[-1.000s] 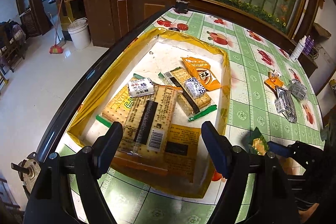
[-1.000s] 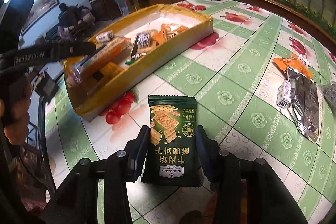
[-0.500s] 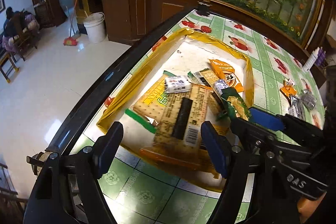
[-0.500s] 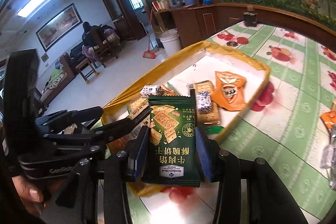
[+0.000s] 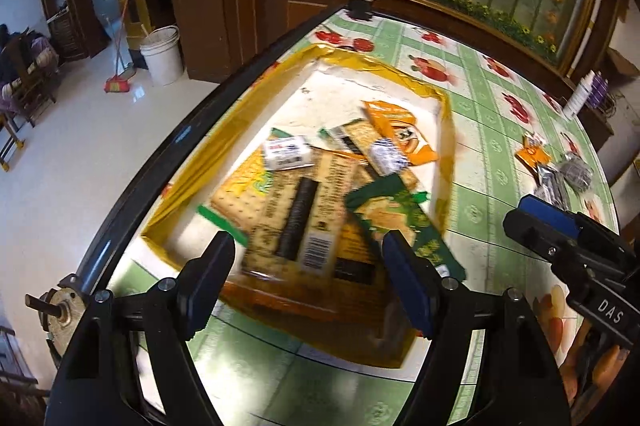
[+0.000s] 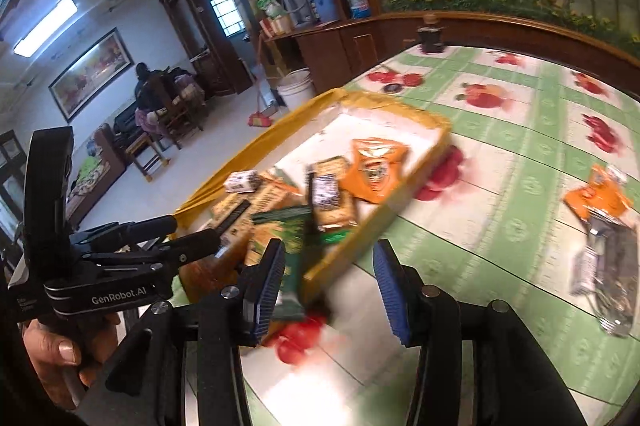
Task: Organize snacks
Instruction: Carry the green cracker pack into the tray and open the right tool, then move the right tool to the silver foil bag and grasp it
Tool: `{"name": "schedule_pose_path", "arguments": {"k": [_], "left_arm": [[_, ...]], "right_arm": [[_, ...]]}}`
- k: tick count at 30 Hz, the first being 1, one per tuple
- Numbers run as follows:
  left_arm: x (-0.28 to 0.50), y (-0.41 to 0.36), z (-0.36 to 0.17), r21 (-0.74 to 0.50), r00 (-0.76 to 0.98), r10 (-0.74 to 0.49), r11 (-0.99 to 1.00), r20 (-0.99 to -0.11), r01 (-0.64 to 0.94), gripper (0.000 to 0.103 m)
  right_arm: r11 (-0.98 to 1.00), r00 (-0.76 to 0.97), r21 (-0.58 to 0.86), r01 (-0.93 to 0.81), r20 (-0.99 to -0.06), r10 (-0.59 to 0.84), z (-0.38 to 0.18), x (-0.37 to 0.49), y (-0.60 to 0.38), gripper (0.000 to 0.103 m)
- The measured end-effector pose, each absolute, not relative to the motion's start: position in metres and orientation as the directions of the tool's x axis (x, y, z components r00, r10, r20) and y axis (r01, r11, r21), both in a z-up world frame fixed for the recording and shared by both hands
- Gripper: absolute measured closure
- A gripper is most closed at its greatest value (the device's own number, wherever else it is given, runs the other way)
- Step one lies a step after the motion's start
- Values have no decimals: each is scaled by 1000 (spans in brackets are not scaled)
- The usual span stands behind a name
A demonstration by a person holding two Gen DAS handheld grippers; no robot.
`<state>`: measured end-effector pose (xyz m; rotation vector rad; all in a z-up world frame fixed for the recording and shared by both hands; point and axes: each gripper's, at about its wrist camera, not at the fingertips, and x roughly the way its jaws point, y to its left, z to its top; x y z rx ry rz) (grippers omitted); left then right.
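Since a second ago: your right gripper [image 6: 328, 282] has swung from the bare tablecloth to the tray's near corner, and the green biscuit packet [image 6: 296, 246] it clamped is no longer pinched.
Right gripper: jaws opening, pads clear of the packet, which shows blurred and tilted at 11 o'clock off the left pad, tipping over the yellow wall; a release, by the look of it, so the snack lands with the others.
Green biscuit packet: in your left camera it lies slanted at the tray's near right corner [image 5: 400, 214], one end over the wall, at 1 o'clock from that gripper.
Left gripper [image 5: 308, 286]: jaws wide apart, nothing between them, poised over the tray's near edge, probably standing by rather than working.
Yellow tray [image 5: 256, 98]: holds long cracker packs [image 5: 296, 218], two small white packets and an orange pouch [image 5: 400, 134], heaped toward the near end.
Loose snacks [image 6: 604, 230]: at 3 o'clock on the green-checked tablecloth [image 6: 500, 186], well apart from the tray, not yet gathered.
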<state>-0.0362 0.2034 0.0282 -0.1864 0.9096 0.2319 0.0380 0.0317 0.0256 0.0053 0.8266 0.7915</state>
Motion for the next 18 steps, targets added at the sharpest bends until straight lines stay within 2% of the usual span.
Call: {"name": "schedule_pose_path", "arguments": {"k": [18], "left_arm": [[-18,104,28,-44,581,18,995,-813,-92,27]], "right_arm": [[858,530,332,-393,-680,506,6,31,-122,50]]}}
